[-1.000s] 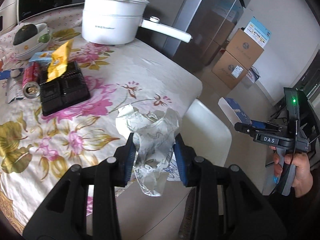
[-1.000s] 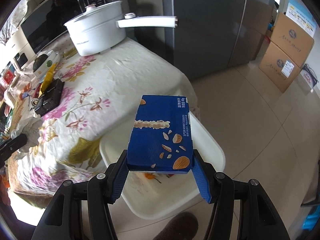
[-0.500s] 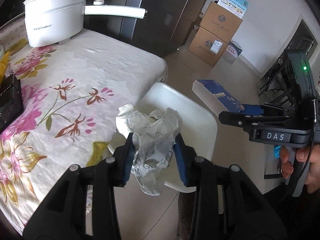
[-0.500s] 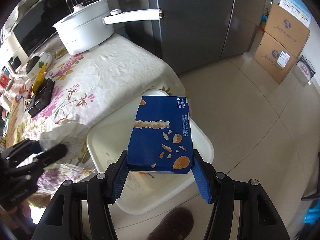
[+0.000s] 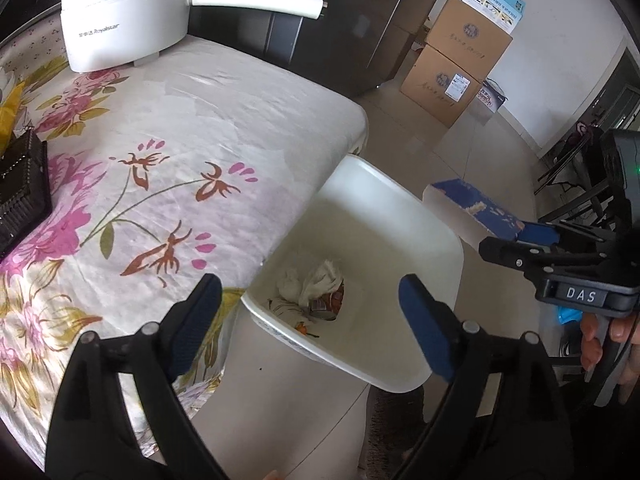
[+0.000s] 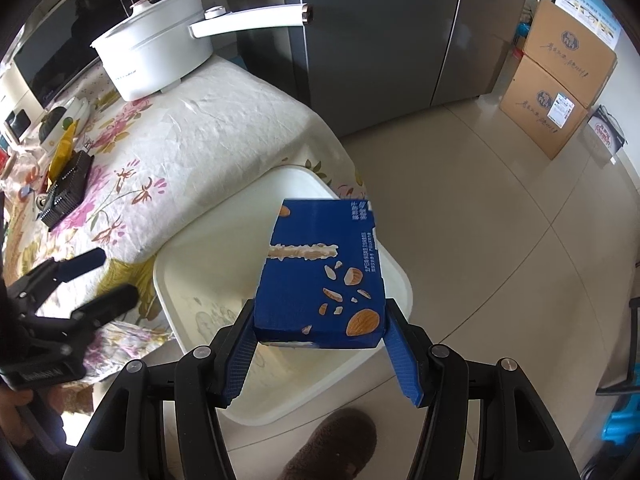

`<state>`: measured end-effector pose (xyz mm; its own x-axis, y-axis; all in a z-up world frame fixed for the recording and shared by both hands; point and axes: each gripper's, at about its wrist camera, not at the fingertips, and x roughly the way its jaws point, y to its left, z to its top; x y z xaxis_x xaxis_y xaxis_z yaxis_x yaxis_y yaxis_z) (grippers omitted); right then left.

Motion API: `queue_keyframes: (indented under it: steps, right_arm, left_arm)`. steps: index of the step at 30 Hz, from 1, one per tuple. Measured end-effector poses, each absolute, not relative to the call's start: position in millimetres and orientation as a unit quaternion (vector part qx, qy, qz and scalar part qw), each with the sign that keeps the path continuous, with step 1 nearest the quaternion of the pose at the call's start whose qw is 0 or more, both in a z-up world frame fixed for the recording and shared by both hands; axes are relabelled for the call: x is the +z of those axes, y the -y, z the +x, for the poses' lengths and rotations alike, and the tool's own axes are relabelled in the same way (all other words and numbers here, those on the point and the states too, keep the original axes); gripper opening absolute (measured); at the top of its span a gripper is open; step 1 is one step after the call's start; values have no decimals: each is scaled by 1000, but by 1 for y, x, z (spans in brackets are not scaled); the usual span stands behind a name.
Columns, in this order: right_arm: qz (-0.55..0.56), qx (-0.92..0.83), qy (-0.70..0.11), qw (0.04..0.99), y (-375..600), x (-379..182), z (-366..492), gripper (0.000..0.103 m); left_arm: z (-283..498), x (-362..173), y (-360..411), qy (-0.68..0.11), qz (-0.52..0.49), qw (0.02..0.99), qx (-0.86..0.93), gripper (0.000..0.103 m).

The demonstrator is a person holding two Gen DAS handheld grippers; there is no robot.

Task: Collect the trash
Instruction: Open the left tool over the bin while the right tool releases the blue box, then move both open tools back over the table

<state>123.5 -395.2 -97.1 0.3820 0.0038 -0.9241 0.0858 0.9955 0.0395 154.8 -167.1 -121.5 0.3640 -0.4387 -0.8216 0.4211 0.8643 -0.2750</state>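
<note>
Trash bin [image 5: 436,232] half hidden beside the flowered tabletop [image 5: 224,120], one gripper empty over it and the other gripping a carton.

Crumpled paper [image 5: 316,280] lies at the bin's bottom among other scraps too tangled to tell apart; in the right wrist view the blue carton [image 6: 324,276] covers most of the bin's inside, so the paper cannot be seen there. The left gripper [image 5: 310,318] hangs above the bin with its fingers spread wide and nothing between them. The right gripper [image 6: 320,350] has its fingers pressed against both sides of the carton's near end, holding it above the bin's far rim. A black tray [image 5: 20,192] is cut off at the left edge, and a brown slipper [image 6: 332,446] shows only in part behind the right gripper's frame.
</note>
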Motion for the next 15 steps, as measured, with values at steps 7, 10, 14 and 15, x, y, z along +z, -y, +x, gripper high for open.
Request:
queue_keyframes:
  steps: [7, 10, 14, 15]
  right_arm:
    - [34, -17, -559, 828, 386, -98, 125, 61]
    - [33, -16, -561, 827, 381, -99, 127, 61]
    - [45, -12, -559, 828, 376, -96, 131, 61]
    - [47, -12, -559, 828, 374, -96, 132, 62]
  left_arm:
    - [152, -110, 133, -502, -16, 834, -228, 96]
    - [152, -107, 115, -504, -17, 838, -211, 98]
    - [149, -101, 89, -502, -21, 844, -188, 99]
    - [148, -100, 83, -501, -24, 846, -183, 99]
